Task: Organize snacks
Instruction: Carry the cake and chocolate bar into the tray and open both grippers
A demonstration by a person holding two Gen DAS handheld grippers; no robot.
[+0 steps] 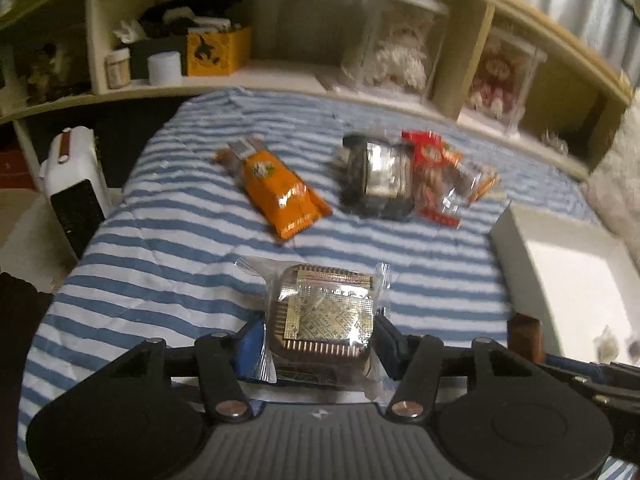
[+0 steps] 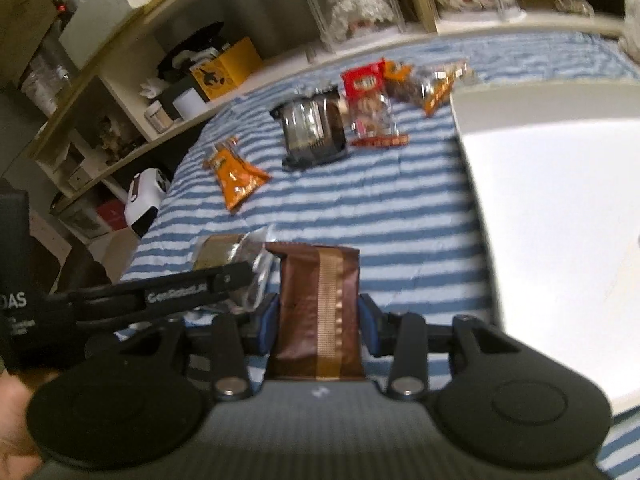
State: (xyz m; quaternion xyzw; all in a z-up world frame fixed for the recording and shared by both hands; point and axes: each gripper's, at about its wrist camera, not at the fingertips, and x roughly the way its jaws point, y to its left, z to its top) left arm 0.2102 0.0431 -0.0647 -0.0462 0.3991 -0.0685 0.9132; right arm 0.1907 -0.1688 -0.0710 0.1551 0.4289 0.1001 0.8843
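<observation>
Snacks lie scattered on a striped quilt [image 1: 168,240] as both grippers clamp their picks. Left gripper [image 1: 320,346] pinches a clear-wrapped square biscuit [image 1: 326,314] between its blue pads; ahead of it rest an orange packet [image 1: 280,190], a dark pack [image 1: 378,176] and a red pack [image 1: 434,172]. Right gripper [image 2: 318,320] grips a brown bar [image 2: 318,308] upright between its fingers, with a white box [image 2: 560,184] just to its right and the other gripper at its left.
</observation>
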